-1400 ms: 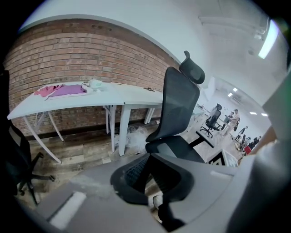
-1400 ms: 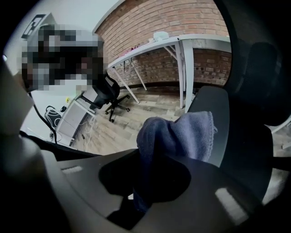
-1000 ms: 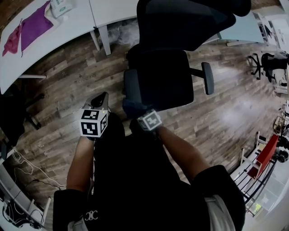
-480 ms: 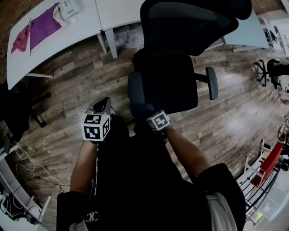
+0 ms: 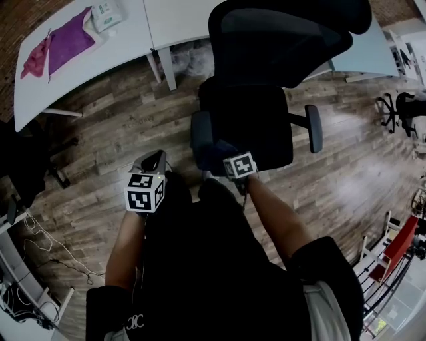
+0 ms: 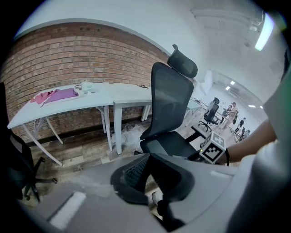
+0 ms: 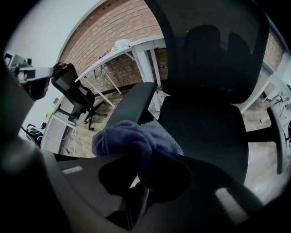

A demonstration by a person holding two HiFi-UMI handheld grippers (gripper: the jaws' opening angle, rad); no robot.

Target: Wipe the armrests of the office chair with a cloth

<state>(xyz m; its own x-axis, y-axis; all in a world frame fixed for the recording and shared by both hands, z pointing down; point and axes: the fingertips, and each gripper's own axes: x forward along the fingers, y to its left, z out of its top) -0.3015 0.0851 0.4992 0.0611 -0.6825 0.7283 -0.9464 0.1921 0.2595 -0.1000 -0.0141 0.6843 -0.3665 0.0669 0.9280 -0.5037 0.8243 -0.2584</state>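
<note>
The black office chair (image 5: pixel 256 123) stands right in front of me, its seat (image 7: pixel 204 123) facing me. My right gripper (image 5: pixel 229 156) is shut on a bunched blue cloth (image 7: pixel 129 136). In the head view the cloth (image 5: pixel 219 150) sits at the near end of the chair's left armrest (image 5: pixel 200 136); whether it touches the pad I cannot tell. In the right gripper view that armrest (image 7: pixel 134 102) runs away just behind the cloth. The right armrest (image 5: pixel 314 128) is bare. My left gripper (image 5: pixel 153 160) hangs to the left of the chair over the floor, shut, holding nothing (image 6: pixel 149 157).
White desks (image 5: pixel 173 20) stand behind the chair, with a purple cloth (image 5: pixel 68 40), a pink one (image 5: pixel 33 58) and a wipes packet (image 5: pixel 106 13) on the left desk. Another dark chair (image 5: pixel 26 166) is at far left. Cables (image 5: pixel 46 256) lie on the wooden floor.
My right gripper has carried the cloth forward and a little right, up to the near end of the left armrest. The left gripper has hardly moved.
</note>
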